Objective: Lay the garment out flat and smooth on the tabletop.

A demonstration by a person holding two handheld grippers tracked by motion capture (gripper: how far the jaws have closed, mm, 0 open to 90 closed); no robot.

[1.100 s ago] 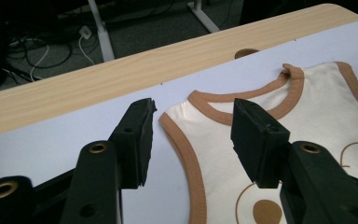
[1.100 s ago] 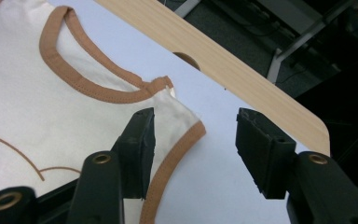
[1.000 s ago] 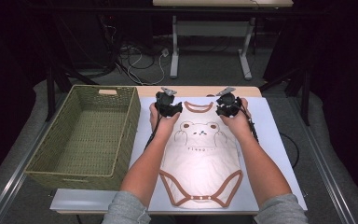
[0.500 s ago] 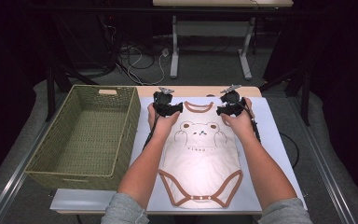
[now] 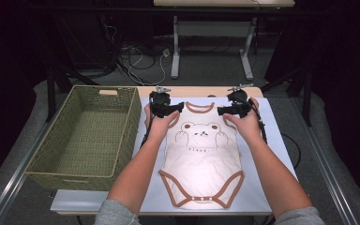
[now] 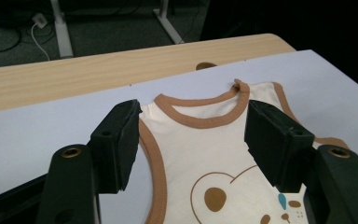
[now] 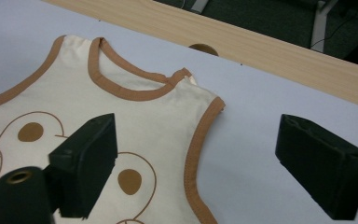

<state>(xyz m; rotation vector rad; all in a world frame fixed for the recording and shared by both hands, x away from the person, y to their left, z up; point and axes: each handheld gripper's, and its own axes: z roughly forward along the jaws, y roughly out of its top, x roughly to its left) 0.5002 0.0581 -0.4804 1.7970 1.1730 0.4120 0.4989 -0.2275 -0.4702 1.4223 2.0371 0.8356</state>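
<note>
A cream baby bodysuit [image 5: 201, 154] with brown trim and a bear print lies flat on the white mat [image 5: 276, 187]. My left gripper [image 5: 176, 108] hovers open over the garment's left shoulder strap [image 6: 151, 140], its jaws spread either side of the strap. Over the right shoulder strap [image 7: 200, 130] my right gripper [image 5: 225, 110] stands open too, one jaw above the cloth, the other above bare mat. Neither gripper holds any cloth. The neckline [image 6: 205, 119] lies between the two grippers.
A green woven basket [image 5: 122, 122] stands to the left of the mat, with nothing in it. The wooden table edge [image 6: 121, 60] runs just beyond the collar. Cables and a desk frame [image 5: 211, 51] are on the floor farther back.
Both grippers have shifted slightly apart and forward along the shoulders. The bodysuit has not moved.
</note>
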